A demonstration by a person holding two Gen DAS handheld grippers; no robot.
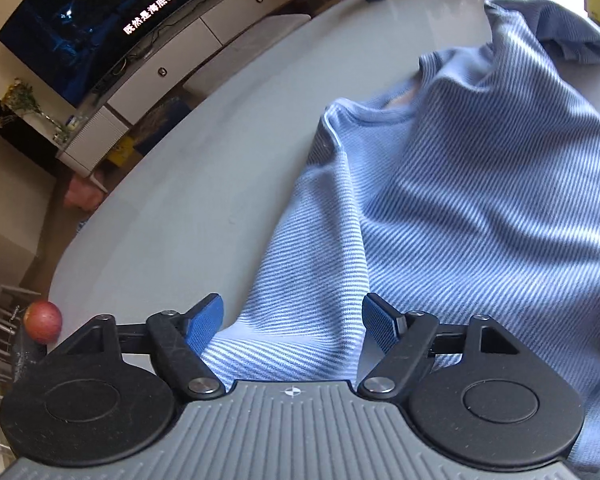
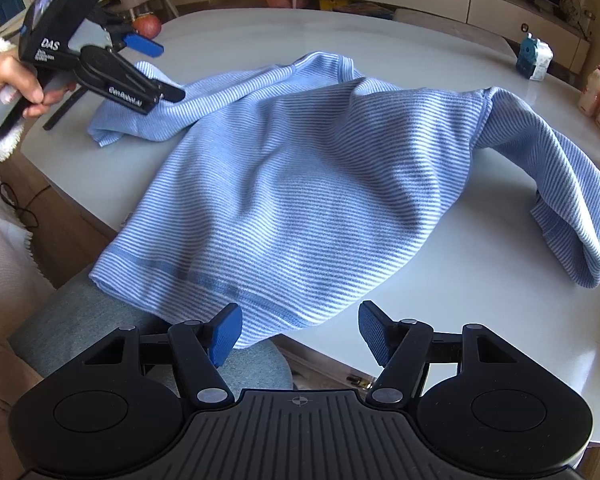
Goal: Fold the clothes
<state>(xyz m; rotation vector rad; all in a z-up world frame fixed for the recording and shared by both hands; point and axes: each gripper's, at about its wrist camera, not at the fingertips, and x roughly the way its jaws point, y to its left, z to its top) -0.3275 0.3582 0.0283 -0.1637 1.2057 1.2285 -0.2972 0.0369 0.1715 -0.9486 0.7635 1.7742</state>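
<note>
Lying rumpled across the pale round table (image 2: pixel 440 264), the blue striped shirt (image 2: pixel 300 184) drapes its hem over the near edge. At the upper left of the right wrist view, a hand (image 2: pixel 4 80) holds the left gripper (image 2: pixel 168 72) over one sleeve, jaws spread, an apple (image 2: pixel 146 26) behind it. Only the left wrist view shows that sleeve between its blue pads (image 1: pixel 204 326), unpinched, and a television (image 1: pixel 96 20) at upper left. Lower centre, the right gripper (image 2: pixel 300 332) hangs released above the hem.
</note>
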